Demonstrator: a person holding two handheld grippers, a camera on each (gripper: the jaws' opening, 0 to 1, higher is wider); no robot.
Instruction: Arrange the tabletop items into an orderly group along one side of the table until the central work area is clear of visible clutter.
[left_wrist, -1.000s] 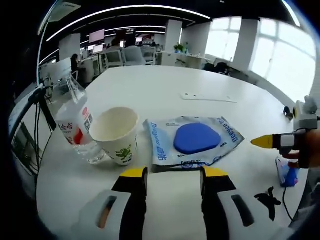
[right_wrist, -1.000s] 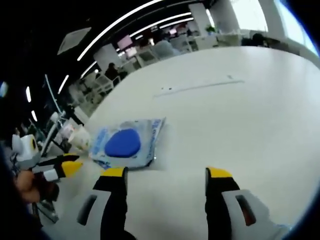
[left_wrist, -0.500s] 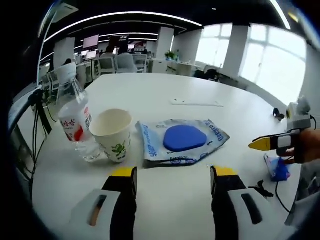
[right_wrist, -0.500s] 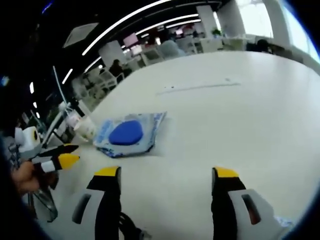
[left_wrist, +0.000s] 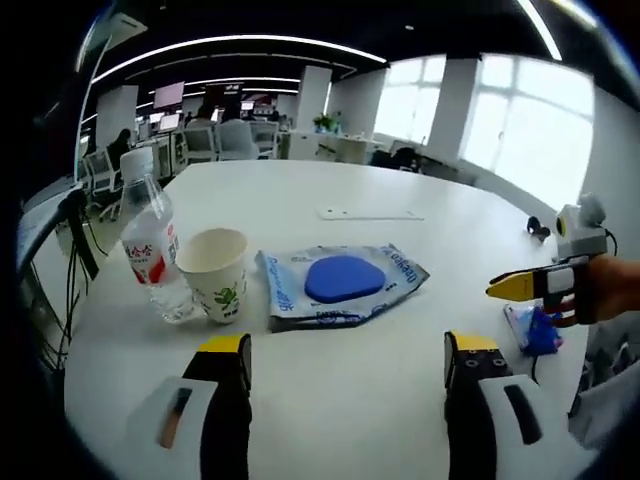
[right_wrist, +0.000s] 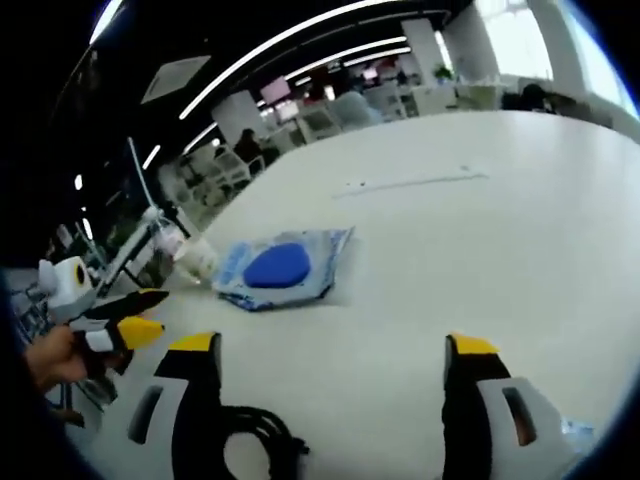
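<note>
Since the earlier frames both cameras have drawn back from the table items, and the jaws of each gripper have spread wider.

Left gripper view, near to far: left gripper at bottom centre, jaws wide apart & empty. Above it, mid-frame, the blue wipes pack lies flat; the paper cup stands just beside its left edge, w/ the water bottle next to the cup, further left. At right edge, the right gripper w/ a small blue packet below it on the white table.

Right gripper view: right gripper at bottom, jaws also spread, nothing held; the left gripper enters at lower left.

Judgement: items look grouped along one side already; any next pick probably wants a low, level approach to the flat pack's edge.

Right gripper view adds a black cable coil at bottom left; the cup & bottle are clearer in the left gripper view.
</note>
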